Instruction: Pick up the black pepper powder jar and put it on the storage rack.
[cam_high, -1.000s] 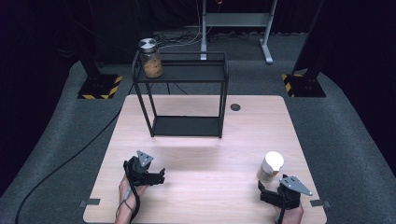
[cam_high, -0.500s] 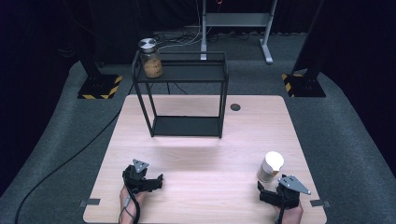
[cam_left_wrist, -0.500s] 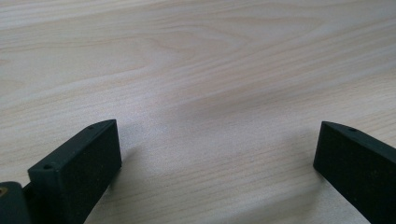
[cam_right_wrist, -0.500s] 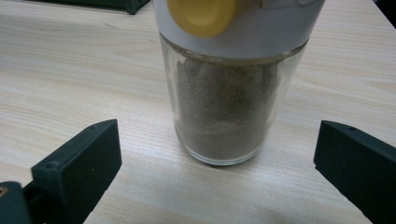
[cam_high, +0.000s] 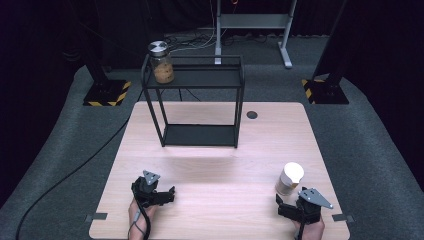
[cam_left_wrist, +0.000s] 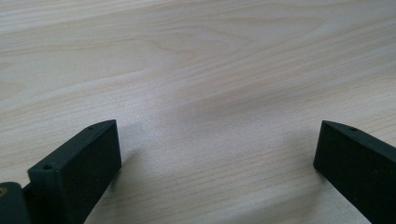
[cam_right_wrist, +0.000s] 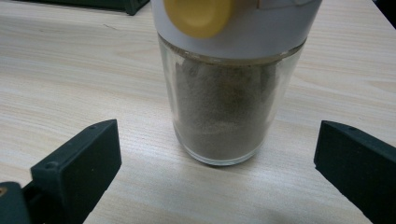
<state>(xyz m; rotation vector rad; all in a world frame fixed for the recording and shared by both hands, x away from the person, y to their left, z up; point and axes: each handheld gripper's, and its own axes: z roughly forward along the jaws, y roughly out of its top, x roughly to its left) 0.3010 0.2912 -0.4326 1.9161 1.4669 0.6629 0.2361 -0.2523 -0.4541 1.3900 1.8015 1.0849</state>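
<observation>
A glass jar (cam_high: 290, 178) with a white lid and brown powder inside stands upright at the near right of the wooden table (cam_high: 215, 165). My right gripper (cam_high: 294, 204) sits just behind it, open. In the right gripper view the jar (cam_right_wrist: 224, 107) is close ahead, centred between the spread jaws of my right gripper (cam_right_wrist: 217, 140), which do not touch it; a yellow button shows on its lid. My left gripper (cam_high: 156, 190) rests open at the near left, with nothing but bare wood between the jaws of my left gripper (cam_left_wrist: 217, 140).
A black wire shelf rack (cam_high: 205, 77) stands at the back middle of the table. A metal-lidded glass jar (cam_high: 162, 62) with tan contents sits on its top left corner. A round cable hole (cam_high: 252, 115) lies right of the rack.
My left gripper has drawn back slightly toward the near edge. The right gripper and the jar have stayed put.
</observation>
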